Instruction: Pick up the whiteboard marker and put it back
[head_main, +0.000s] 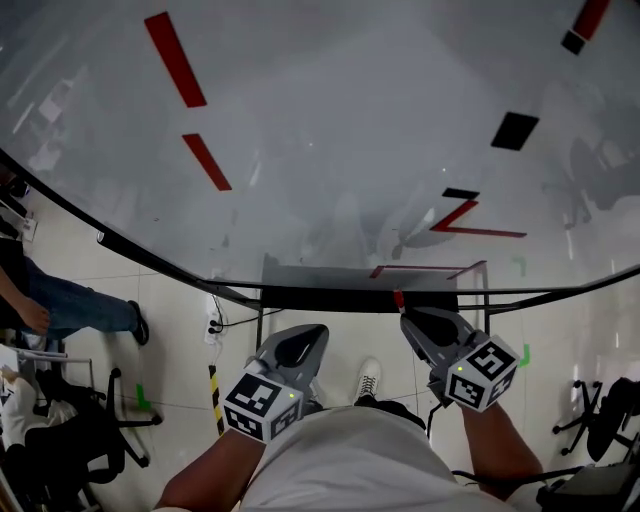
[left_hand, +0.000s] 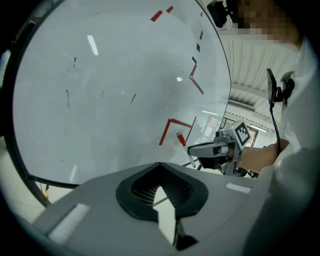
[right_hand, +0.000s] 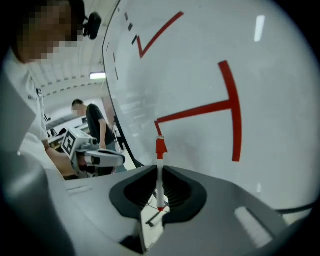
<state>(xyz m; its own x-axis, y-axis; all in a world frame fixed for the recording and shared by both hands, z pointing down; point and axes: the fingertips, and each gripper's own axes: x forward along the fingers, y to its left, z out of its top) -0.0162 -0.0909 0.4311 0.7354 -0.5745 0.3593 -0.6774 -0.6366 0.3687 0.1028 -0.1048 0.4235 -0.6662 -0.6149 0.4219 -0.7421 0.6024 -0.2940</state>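
A whiteboard marker (head_main: 398, 298) with a red cap is held in my right gripper (head_main: 410, 315), which is shut on its white barrel. In the right gripper view the marker (right_hand: 160, 170) stands upright between the jaws of the right gripper (right_hand: 160, 192), its red cap close to a red line on the whiteboard (right_hand: 200, 60). The left gripper view shows the same marker (left_hand: 182, 145) slanting up from the right gripper (left_hand: 210, 149) toward the board. My left gripper (head_main: 305, 335) hangs lower left, below the board's bottom frame (head_main: 330, 297), shut and empty.
The whiteboard (head_main: 320, 130) carries red strokes (head_main: 175, 58) and black magnets (head_main: 514, 130). A seated person's leg (head_main: 70, 305) and office chairs (head_main: 100, 420) are at the left. A power strip (head_main: 213, 320) lies on the tiled floor under the board.
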